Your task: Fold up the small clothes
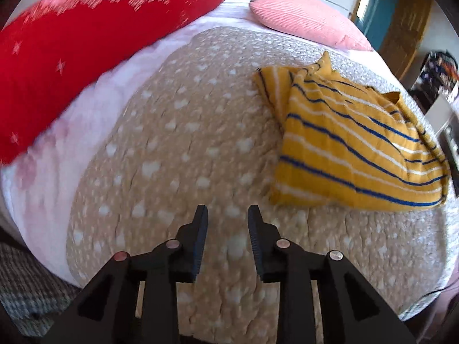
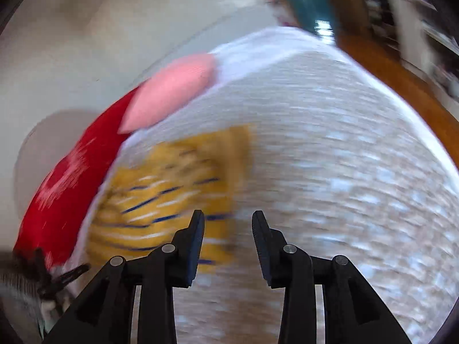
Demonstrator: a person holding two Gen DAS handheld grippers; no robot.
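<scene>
The mustard-yellow knit garment with blue and white stripes (image 1: 352, 149) lies on the bed, on a beige quilted bedspread with pale heart-like spots (image 1: 178, 149). In the left wrist view it fills the right middle of the frame, already doubled over into a rough slab, with an under-layer poking out along its upper left edge and a rumpled corner at the far right. That loose, uneven outline suggests the fold is partly made rather than finished.

The left tongs (image 1: 228, 215) sit at the bottom centre of that view, fingers apart and gripping nothing, hovering over bare bedspread near the garment's lower left corner, probably so they can reach an edge.

In the right wrist view, heavily smeared by motion, the right tongs (image 2: 228, 220) are likewise spread and empty at bottom centre, with the garment in the lower left, one finger overlapping it in the frame; whether it touches the cloth cannot be told.

A large red cushion with small white stars (image 1: 86, 43) and a pink ribbed cushion (image 1: 307, 17) rest at the upper edge of the bed, out of the working area.
</scene>
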